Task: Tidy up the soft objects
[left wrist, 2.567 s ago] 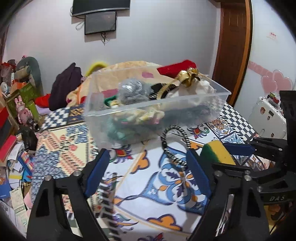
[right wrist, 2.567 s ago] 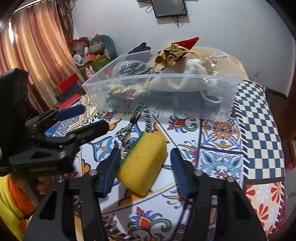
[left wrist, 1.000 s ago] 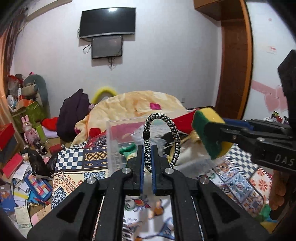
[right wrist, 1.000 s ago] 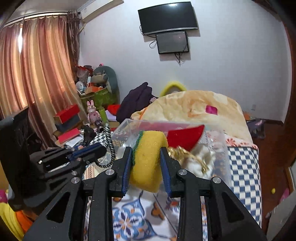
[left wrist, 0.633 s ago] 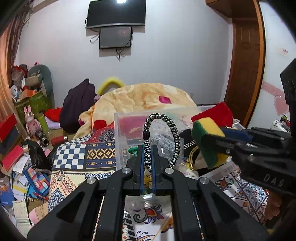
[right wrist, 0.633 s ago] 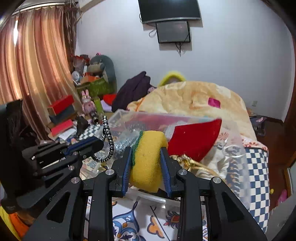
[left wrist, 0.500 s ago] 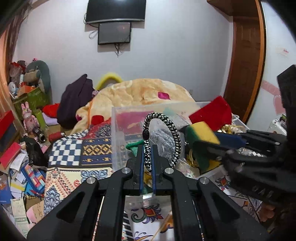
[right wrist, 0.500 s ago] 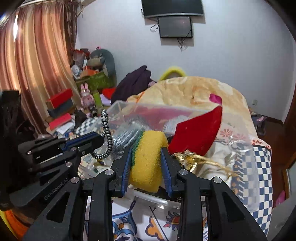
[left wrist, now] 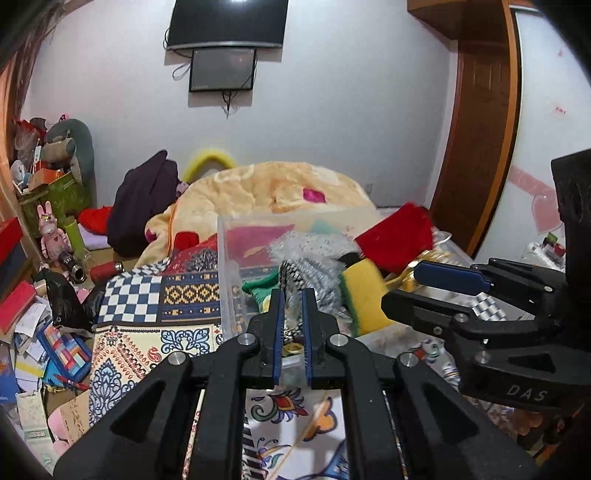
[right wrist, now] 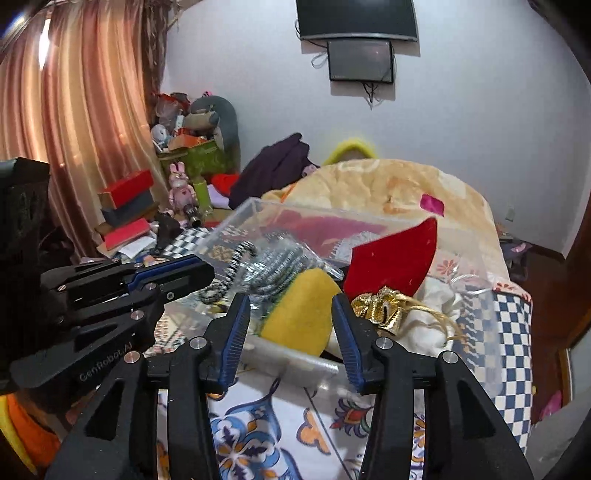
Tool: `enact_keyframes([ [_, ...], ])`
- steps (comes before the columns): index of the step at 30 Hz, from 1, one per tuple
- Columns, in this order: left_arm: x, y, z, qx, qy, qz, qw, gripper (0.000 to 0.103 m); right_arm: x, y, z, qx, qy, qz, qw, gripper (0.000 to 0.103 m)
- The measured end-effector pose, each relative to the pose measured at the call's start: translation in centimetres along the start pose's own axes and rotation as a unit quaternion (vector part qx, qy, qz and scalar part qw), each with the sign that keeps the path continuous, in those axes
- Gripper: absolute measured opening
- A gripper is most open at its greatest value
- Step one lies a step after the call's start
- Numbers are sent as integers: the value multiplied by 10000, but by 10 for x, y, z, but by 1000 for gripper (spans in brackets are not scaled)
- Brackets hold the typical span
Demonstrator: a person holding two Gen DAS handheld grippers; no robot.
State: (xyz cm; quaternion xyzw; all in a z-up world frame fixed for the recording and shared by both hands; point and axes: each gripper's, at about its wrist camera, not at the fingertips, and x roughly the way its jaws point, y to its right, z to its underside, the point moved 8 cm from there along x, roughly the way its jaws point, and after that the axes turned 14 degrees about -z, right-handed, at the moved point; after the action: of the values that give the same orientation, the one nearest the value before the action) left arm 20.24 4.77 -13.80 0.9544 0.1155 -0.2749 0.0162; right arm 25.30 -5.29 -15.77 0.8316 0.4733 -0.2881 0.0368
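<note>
While right tongs (right wrist: 290, 301) are opening around one sponge (right wrist: 300, 317), left tongs (left wrist: 291, 295) pinch one striped band (left wrist: 295, 271).

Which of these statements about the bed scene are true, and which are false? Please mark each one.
1. The yellow sponge is at the near rim of the clear bin. True.
2. The bin is empty. False: it holds a red pouch and other things.
3. A television hangs on the wall. True.
4. The curtain is blue. False: it is orange-pink.
5. The left gripper has its jaws wide apart. False: they are nearly together, on a black-and-white cord.
</note>
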Motion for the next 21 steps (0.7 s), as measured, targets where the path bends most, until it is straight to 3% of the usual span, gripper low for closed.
enact_keyframes([
  [6, -46, 5, -23, -100, 453, 244, 9986, 7, -43, -11, -16, -176, 550, 79, 9983, 53],
  [9, -70, 9, -35, -92, 710, 325, 9969, 15, -70, -14, -25, -238, 879, 156, 9957, 58],
  [12, -91, 14, -45, -63, 946, 378, 9948, 26, -95, -14, -33, -248, 1177, 266, 9924, 59],
  [14, -104, 17, -50, -63, 1102, 383, 9931, 44, -108, -13, -38, -225, 1339, 353, 9901, 61],
  [21, -139, 19, -64, -97, 1512, 372, 9878, 70, -146, -16, -45, -217, 1834, 596, 9810, 76],
])
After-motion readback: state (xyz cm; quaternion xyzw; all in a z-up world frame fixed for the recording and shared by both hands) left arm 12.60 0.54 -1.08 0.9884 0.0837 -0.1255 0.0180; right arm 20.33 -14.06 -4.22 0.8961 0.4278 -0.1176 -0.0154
